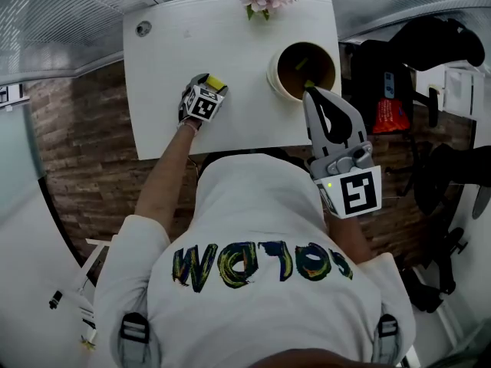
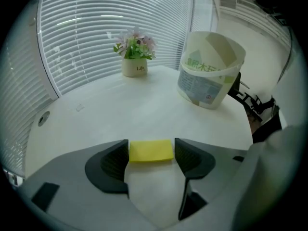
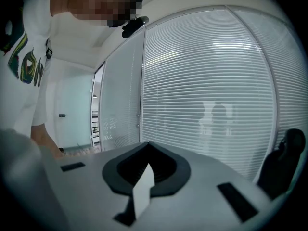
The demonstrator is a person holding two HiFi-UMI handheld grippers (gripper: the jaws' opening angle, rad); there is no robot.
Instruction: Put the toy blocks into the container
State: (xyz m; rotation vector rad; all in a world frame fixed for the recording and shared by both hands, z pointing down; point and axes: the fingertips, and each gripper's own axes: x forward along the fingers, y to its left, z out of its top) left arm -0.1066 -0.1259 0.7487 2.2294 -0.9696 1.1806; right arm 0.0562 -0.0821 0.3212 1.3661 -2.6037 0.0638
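Most of what I see is a white tabletop [image 1: 230, 44]. Toward its right side stands the container [image 2: 207, 76], a pale paper tub, upright and open-topped. A small flower pot [image 2: 134, 67] sits at the far edge. The right gripper [image 1: 309, 90] hangs over the tub's near rim, its fingers clenched together on nothing. The left gripper [image 1: 213, 84] is low at the tabletop, well apart from the tub. Its fingers are spread wide on either side of a yellow block [image 2: 151, 150], which lies flat between them and, as far as I can judge, is not yet squeezed. Picking up the block looks like the step in hand. Next, the fingers need to close on the block's two short ends, lift it, and carry it rightward over the tub's mouth.
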